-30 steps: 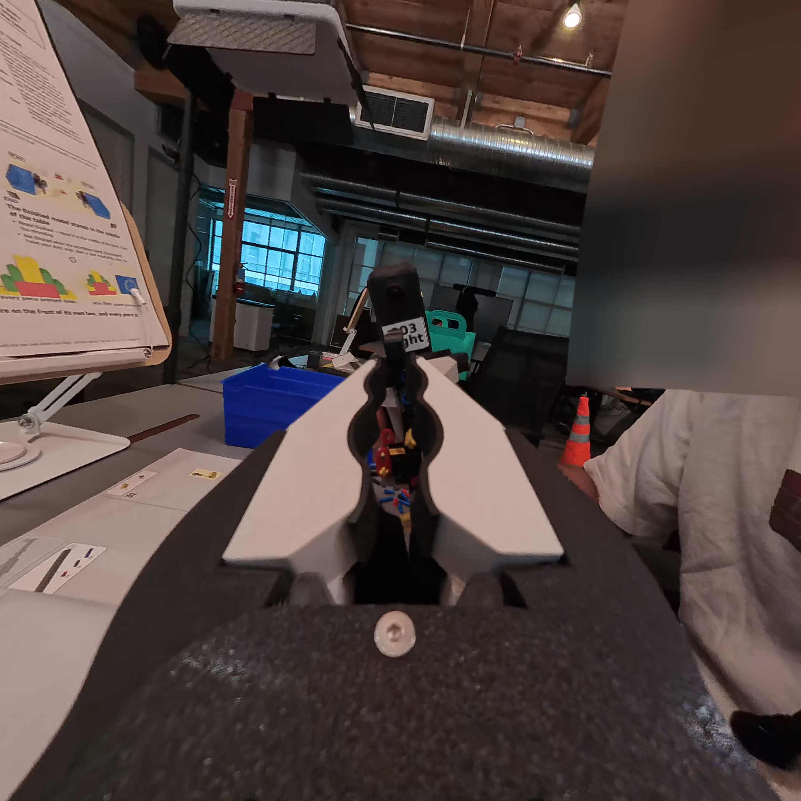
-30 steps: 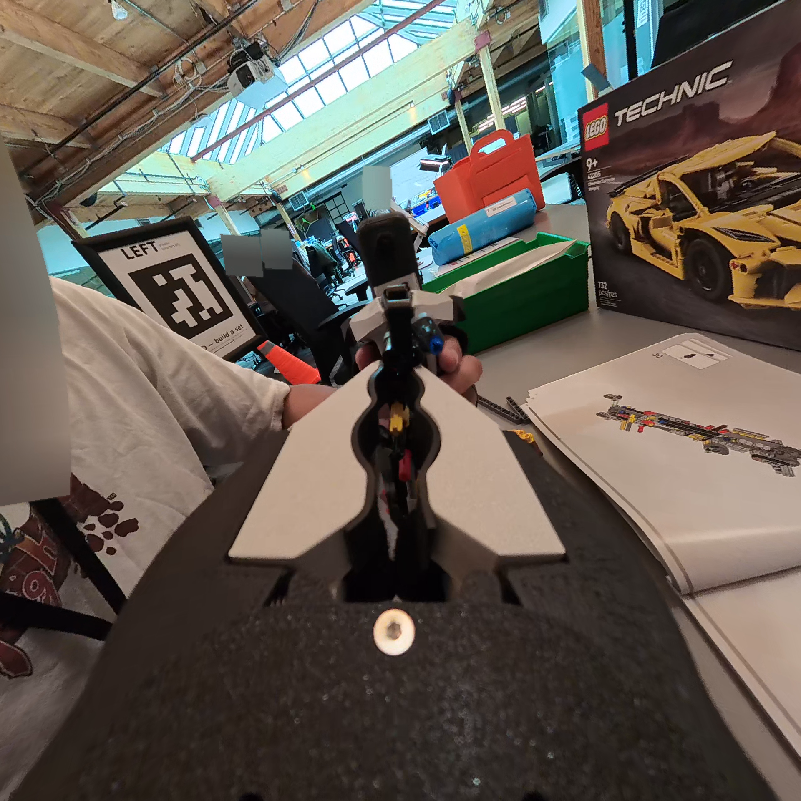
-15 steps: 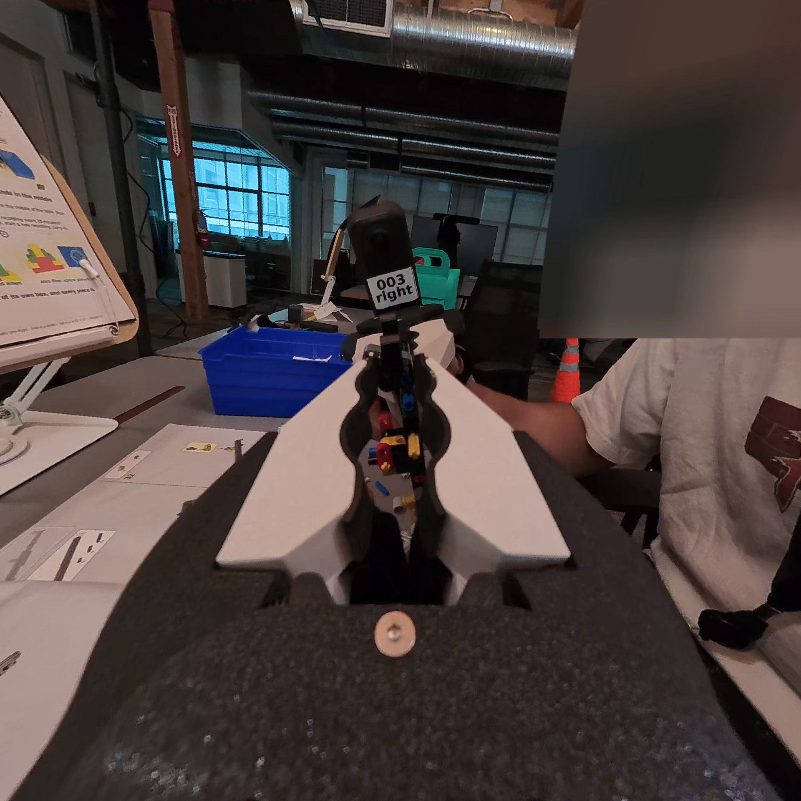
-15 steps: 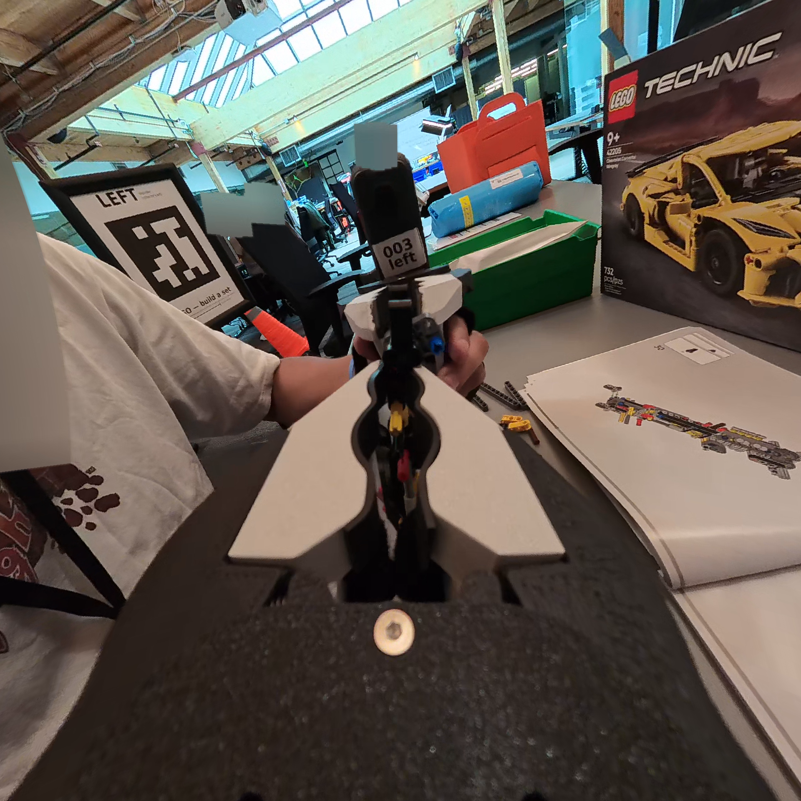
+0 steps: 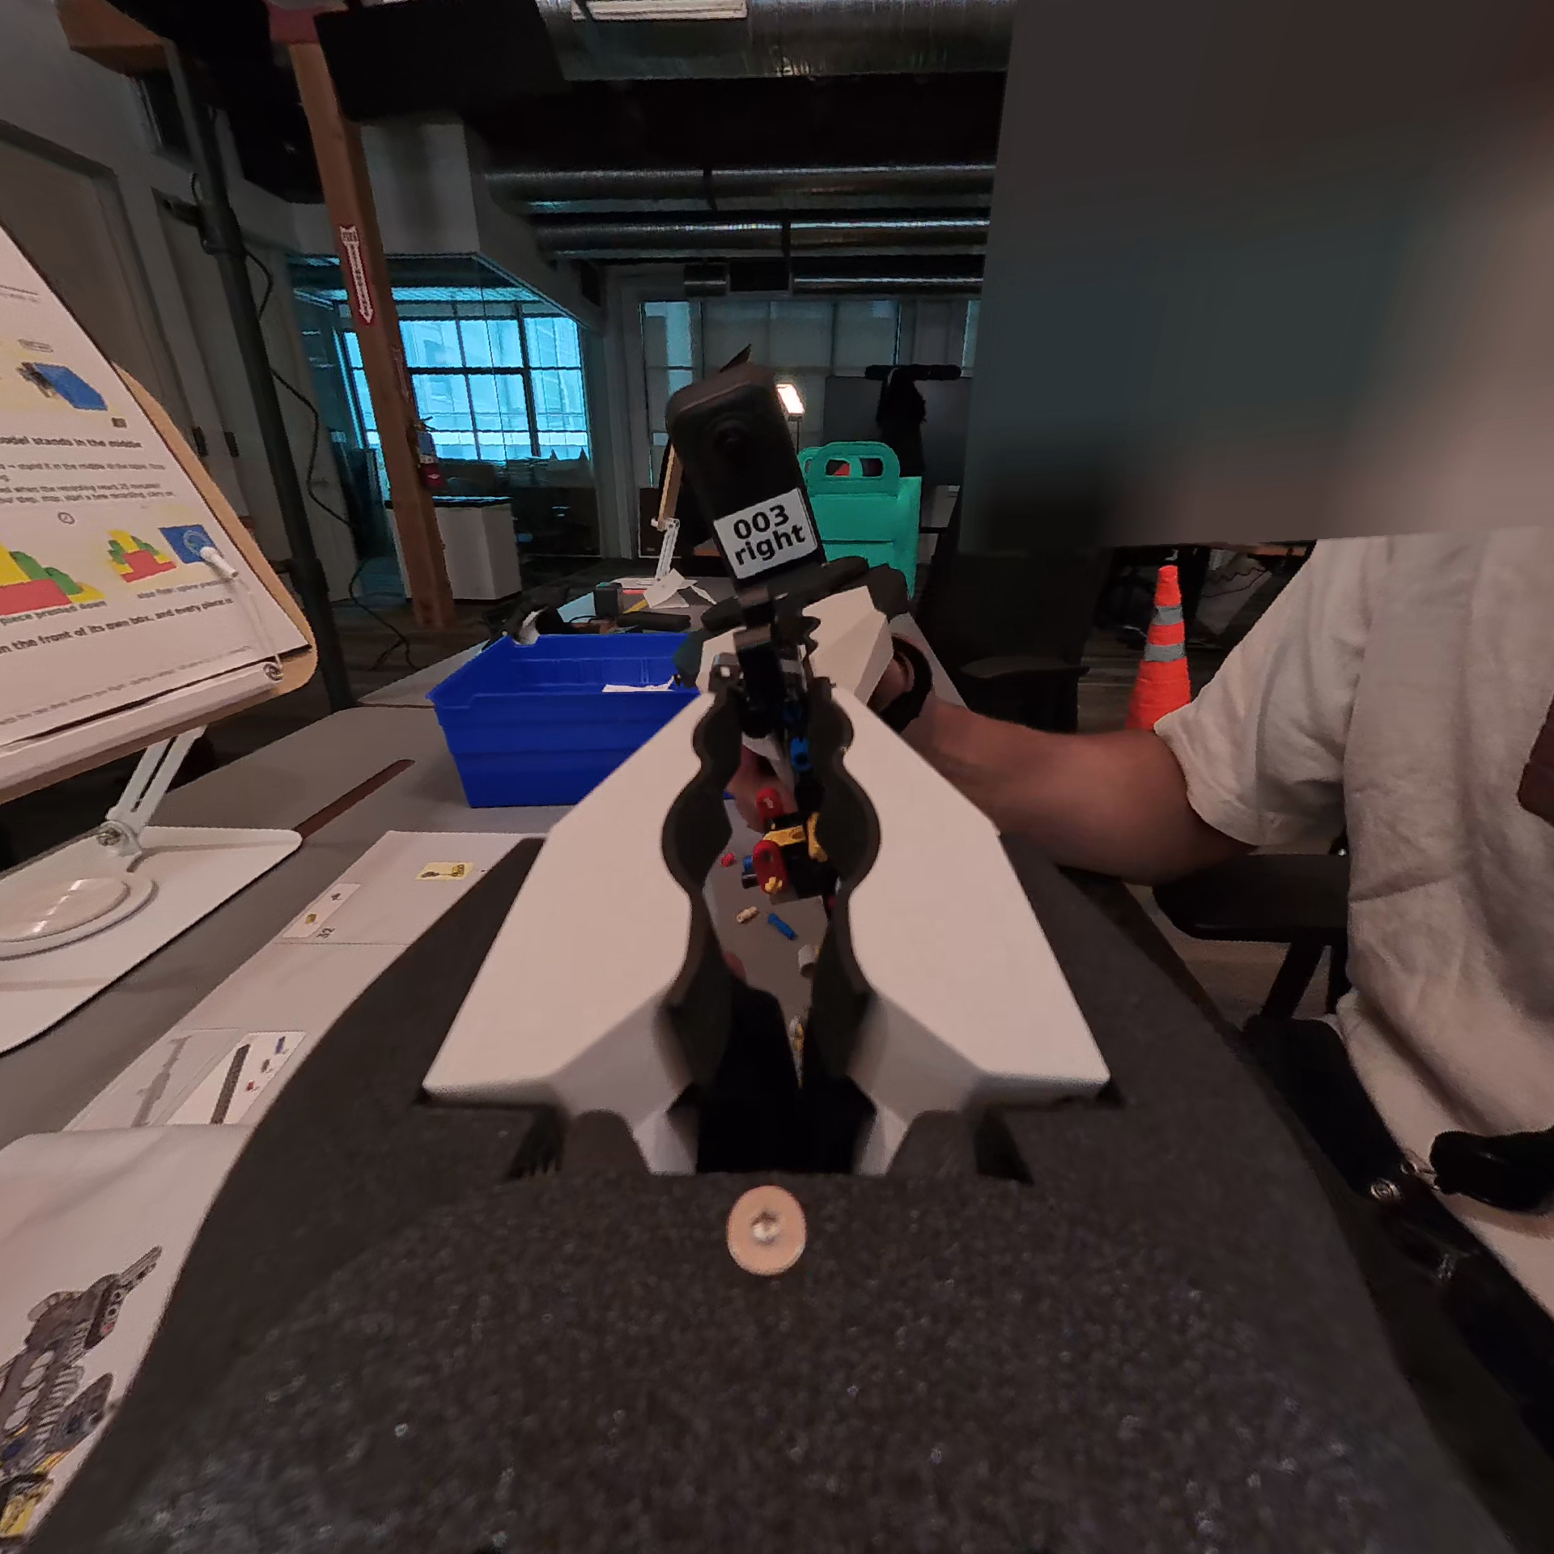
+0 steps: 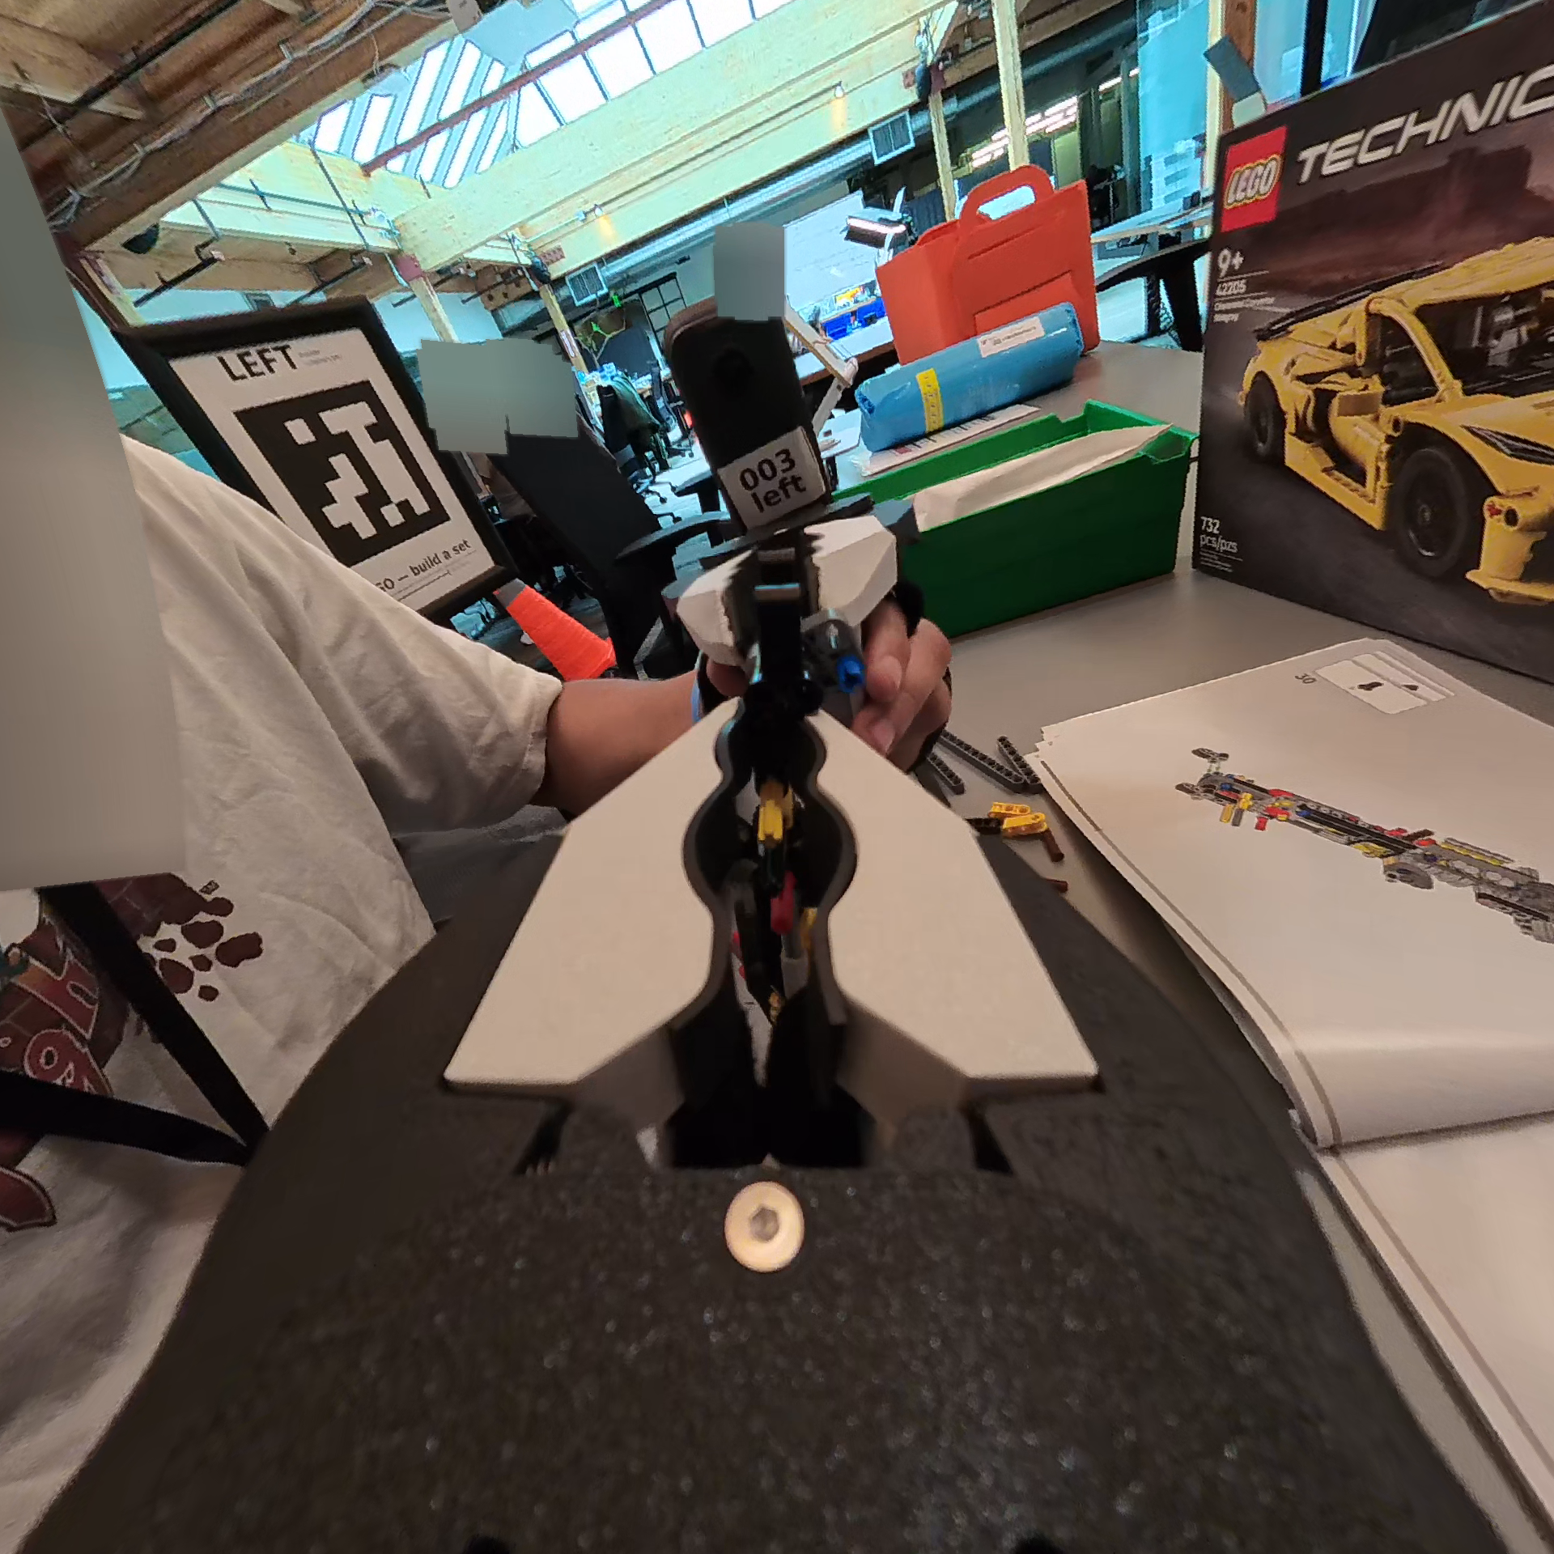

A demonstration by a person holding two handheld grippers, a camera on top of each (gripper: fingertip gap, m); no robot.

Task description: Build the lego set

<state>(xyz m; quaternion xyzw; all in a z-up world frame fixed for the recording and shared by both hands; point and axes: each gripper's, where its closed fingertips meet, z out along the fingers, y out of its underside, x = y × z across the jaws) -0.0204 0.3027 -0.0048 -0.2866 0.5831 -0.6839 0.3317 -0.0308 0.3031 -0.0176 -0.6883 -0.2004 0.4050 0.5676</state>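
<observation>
A slim lego assembly of black, red and yellow parts (image 5: 786, 849) runs between my two grippers, which face each other tip to tip above the table. My left gripper (image 5: 769, 719) is shut on one end of it. My right gripper (image 6: 769, 715) is shut on the other end, where yellow and red pieces (image 6: 774, 828) show between its pads. The right gripper shows farther off in the left wrist view (image 5: 828, 639). The left gripper shows in the right wrist view (image 6: 790, 580), held in a hand, with a blue pin (image 6: 851, 670) beside it. The middle of the assembly is hidden.
An open instruction booklet (image 6: 1345, 883) and the set's box (image 6: 1387, 378) lie to the right, with a green bin (image 6: 1051, 538) behind. Loose pieces (image 6: 1017, 820) lie by the booklet. A blue bin (image 5: 563, 723) and a sheet on a stand (image 5: 126, 547) are on the left. The person's arm (image 5: 1051, 790) crosses at the right.
Both grippers have tilted downward and sunk toward the table, so more of the tabletop and loose pieces shows. They stay tip to tip, shut on the assembly.
</observation>
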